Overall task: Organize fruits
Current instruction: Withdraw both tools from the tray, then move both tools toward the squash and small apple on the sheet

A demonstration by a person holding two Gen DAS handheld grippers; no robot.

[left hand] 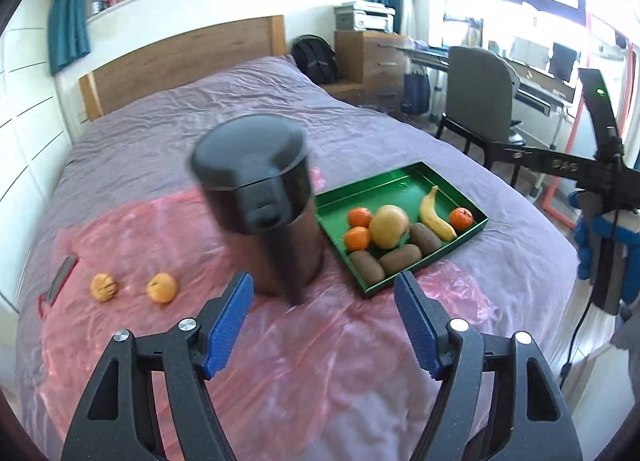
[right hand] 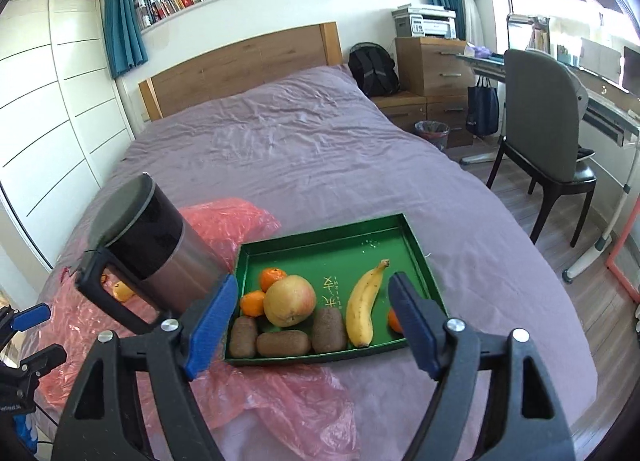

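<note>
A green tray [left hand: 404, 177] [right hand: 320, 241] lies on the bed. It holds an apple [left hand: 388, 225] [right hand: 289, 300], a banana [left hand: 435, 214] [right hand: 363, 304], three kiwis [left hand: 401, 258] [right hand: 283, 342] and three tangerines [left hand: 359, 217] [right hand: 272, 277]. Two more tangerines [left hand: 162, 287] [left hand: 103, 286] lie loose on the pink plastic sheet [left hand: 304, 361] at the left. My left gripper [left hand: 324, 293] is open and empty, above the sheet in front of the jug. My right gripper [right hand: 314, 291] is open and empty, just above the tray's near side.
A black and steel thermos jug [left hand: 260, 197] [right hand: 152, 249] stands on the sheet just left of the tray. The bed has a purple cover [right hand: 304, 149] and a wooden headboard [right hand: 248, 61]. A chair [right hand: 548, 141], desk and drawers stand at the right.
</note>
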